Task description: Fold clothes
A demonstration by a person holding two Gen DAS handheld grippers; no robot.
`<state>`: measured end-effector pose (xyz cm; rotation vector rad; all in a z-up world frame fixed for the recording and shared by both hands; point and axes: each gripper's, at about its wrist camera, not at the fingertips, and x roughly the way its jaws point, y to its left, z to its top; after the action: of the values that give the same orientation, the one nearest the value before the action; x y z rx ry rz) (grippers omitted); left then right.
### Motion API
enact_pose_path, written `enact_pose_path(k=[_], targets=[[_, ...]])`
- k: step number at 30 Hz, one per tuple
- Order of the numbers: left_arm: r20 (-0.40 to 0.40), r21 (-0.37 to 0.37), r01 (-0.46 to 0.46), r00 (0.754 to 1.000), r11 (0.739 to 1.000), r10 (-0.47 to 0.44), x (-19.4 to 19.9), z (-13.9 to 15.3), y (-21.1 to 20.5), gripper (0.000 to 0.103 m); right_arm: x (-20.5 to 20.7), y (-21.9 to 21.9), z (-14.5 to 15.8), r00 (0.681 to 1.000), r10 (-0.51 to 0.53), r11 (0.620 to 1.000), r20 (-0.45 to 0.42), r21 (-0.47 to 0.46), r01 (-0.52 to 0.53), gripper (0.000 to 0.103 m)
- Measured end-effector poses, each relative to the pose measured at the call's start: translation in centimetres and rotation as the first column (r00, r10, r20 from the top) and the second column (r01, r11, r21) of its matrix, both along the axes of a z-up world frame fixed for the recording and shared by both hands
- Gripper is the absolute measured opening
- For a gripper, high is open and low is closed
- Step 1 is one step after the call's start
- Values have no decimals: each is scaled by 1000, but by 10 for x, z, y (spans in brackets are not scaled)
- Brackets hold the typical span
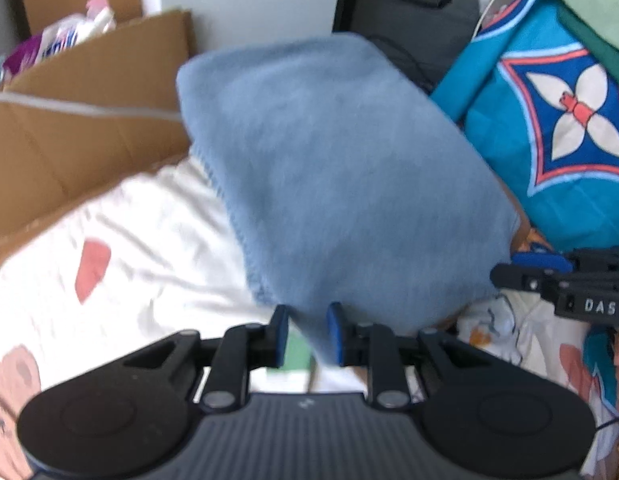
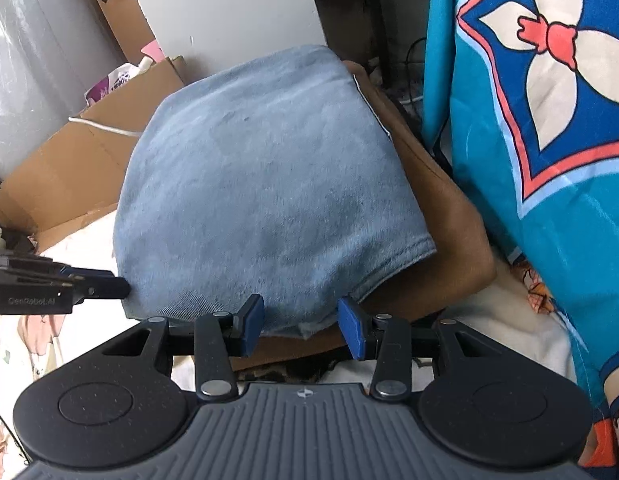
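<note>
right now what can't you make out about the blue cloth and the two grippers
- Left wrist view: blue cloth is motion-blurred, so folds and hems are unreadable; whether the left gripper fingers press on its hanging corner is unclear.
- Right wrist view: the cloth's near edge passes between the right gripper fingers; contact is unclear.
- Brown item beneath is mostly covered by the cloth.
- Both views: gripper bodies hide the bedding below.
</note>
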<state>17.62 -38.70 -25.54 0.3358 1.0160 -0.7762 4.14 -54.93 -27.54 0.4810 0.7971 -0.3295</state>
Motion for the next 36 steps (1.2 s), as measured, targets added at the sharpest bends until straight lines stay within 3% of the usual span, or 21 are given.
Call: enact_pose_path(k=[3, 4, 5, 6, 8, 14, 25, 36], targets=[[-13, 8, -34, 999, 999, 34, -2, 0, 11, 43, -3, 4, 4, 1000, -8, 1000, 1, 6, 8, 51], [-17, 13, -52, 998, 999, 53, -3, 1, 15, 55, -3, 5, 6, 1000, -11, 1000, 1, 8, 11, 54], [-22, 18, -73, 997, 997, 73, -4, 2, 19, 64, -3, 7, 8, 1000, -13, 1000, 1, 10, 13, 64], [-28, 18, -92, 995, 996, 92, -5, 3, 24, 66, -5, 8, 10, 1000, -16, 1000, 3, 8, 16, 74], [-53, 23, -117, 992, 993, 118, -5, 6, 31, 78, -7, 9, 15, 1000, -27, 1000, 7, 8, 27, 84], [-85, 41, -146, 985, 988, 149, -8, 24, 45, 96, -11, 10, 28, 997, -77, 997, -22, -4, 77, 99], [-55, 87, -162, 984, 983, 167, -8, 78, 62, 102, -7, 19, 83, 994, -43, 999, -105, -27, 41, 102], [-16, 79, -237, 971, 968, 239, -23, 159, 99, 102, -2, 22, 179, 997, -66, 997, -29, -36, 65, 102]])
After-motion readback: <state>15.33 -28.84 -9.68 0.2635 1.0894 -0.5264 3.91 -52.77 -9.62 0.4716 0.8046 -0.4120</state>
